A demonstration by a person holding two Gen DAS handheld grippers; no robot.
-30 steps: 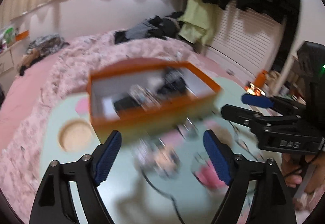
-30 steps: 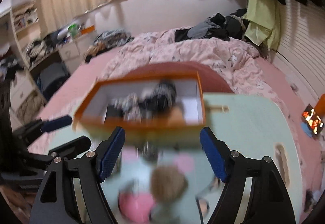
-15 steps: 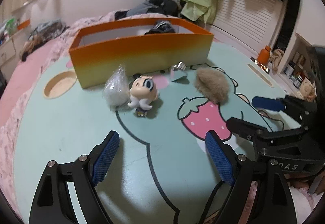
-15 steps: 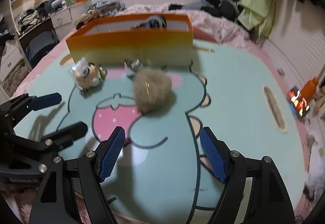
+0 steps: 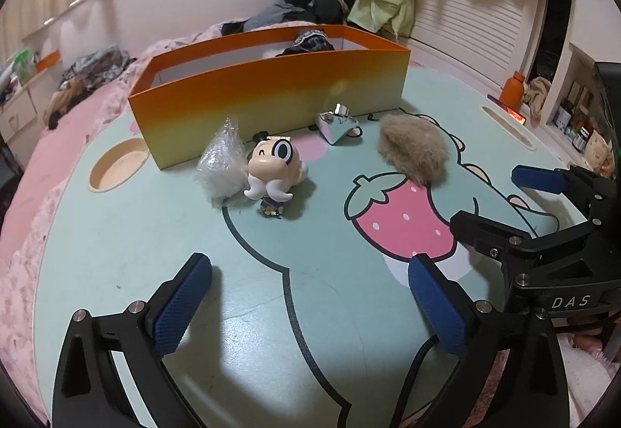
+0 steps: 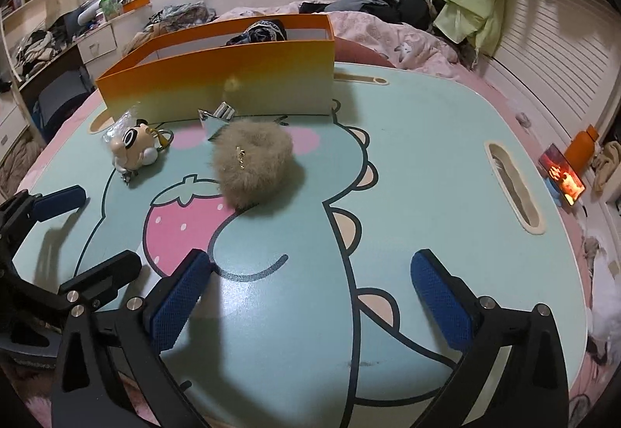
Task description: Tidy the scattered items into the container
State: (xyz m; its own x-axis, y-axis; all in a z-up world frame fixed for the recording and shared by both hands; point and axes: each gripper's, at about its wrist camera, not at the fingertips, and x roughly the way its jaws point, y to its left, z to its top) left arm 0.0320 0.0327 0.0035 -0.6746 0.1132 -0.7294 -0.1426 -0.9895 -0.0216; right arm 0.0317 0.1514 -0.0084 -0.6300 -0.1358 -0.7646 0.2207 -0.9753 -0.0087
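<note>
both grippers dropped, fingers (image 5: 182, 300) widening, furry pouch (image 6: 254, 164) well ahead.

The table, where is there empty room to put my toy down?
Bare room lies on the table right of the furry pompom, up to the slot handle, and in front of both open grippers. It is crowded along the orange box: plastic bag, cartoon figure, silver bottle.

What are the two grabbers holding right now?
Nothing. The left gripper and the right gripper have just opened wide with only bare table between their fingers.
</note>
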